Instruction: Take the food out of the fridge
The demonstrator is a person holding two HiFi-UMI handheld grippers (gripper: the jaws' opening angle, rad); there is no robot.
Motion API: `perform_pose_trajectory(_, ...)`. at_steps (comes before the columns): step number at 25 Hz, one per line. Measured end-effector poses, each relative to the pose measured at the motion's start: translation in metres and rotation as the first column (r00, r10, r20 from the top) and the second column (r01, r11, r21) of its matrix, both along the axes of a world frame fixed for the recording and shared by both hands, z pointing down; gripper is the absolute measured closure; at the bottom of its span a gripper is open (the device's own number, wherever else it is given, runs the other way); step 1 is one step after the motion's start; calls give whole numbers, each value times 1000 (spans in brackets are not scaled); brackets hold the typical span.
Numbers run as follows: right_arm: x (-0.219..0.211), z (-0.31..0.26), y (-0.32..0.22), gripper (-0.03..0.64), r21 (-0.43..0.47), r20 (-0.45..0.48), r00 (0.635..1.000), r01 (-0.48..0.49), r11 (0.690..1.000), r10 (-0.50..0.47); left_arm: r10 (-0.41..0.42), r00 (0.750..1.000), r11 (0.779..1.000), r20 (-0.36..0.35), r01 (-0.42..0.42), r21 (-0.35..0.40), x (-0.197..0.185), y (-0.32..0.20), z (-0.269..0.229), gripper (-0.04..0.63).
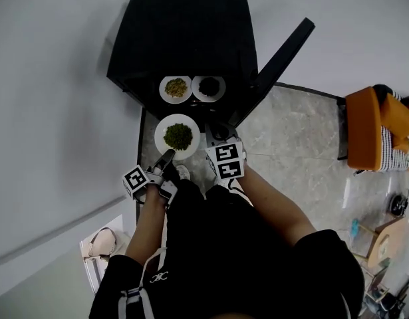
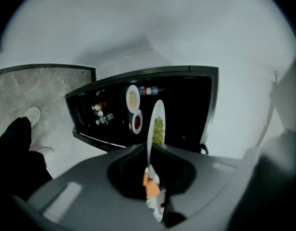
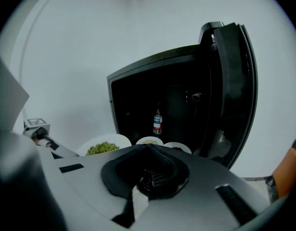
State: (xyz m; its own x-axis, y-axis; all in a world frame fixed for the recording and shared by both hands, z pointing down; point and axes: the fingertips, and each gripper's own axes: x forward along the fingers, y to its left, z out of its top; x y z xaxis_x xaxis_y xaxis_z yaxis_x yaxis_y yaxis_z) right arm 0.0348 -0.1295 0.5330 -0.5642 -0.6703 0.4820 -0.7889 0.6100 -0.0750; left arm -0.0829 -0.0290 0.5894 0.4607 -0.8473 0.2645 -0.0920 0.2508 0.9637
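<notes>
Well, the black fridge [image 1: 181, 38] fills the upper middle of the head view, backed against the pale wall, with its door [image 1: 282, 48] swung wide toward the upper right. Grey marbled floor [image 1: 297, 138] spreads to the right of it, and an orange chair [image 1: 372, 128] sits at the right edge of the frame.

Just below the fridge's open front, outside it and over the floor, is the large white plate [image 1: 177, 136] heaped with green food [image 1: 179, 135]. My left gripper [image 1: 168, 154] comes up from the lower left, and its jaws are clenched on the plate's near rim. In the left gripper view the plate [image 2: 156, 124] rises edge-on from between them.

My right gripper [image 1: 217, 135] hangs just right of that plate. Its jaws are pressed together with nothing between them, as the right gripper view shows.

Two small plates lie side by side inside the fridge's opening. The left one [image 1: 175, 88] carries yellowish food and the right one [image 1: 209, 88] something dark. Behind them, deep in the dark interior, a small bottle [image 3: 157, 121] stands upright.
</notes>
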Motion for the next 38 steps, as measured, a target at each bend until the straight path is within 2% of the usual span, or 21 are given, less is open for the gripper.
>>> perform_pose_trajectory(3, -6, -9, 3, 618, 5, 22, 1000, 8, 1000, -8, 10, 999, 999, 33, -11, 53, -2, -5, -51, 588)
perform_pose_trajectory(8, -22, -16, 7, 618, -6, 52, 999, 11, 1000, -10, 19, 999, 997, 43, -22, 79, -15, -10, -116, 588)
perform_pose_trajectory(12, -30, -22, 5, 618, 13, 60, 998, 13, 1000, -14, 30, 999, 996, 39, -33, 78, -33, -12, -159, 588)
perform_pose_trajectory(16, -36, -28, -2, 618, 13, 73, 997, -4, 1000, 3, -2, 1000, 998, 25, 1, 63, -57, -19, -190, 586)
perform_pose_trajectory(26, -54, -36, -8, 618, 29, 58, 998, 13, 999, -14, -84, 996, 990, 29, 80, 120, -96, -82, -228, 584)
perform_pose_trajectory(33, -51, -35, -10, 618, 22, 54, 999, -7, 1000, 6, -134, 991, 988, 22, 132, 77, -109, -126, -222, 574)
perform_pose_trajectory(38, -43, -40, -17, 618, 25, 53, 998, -29, 999, 28, -144, 990, 987, 4, 144, 66, -104, -150, -222, 574)
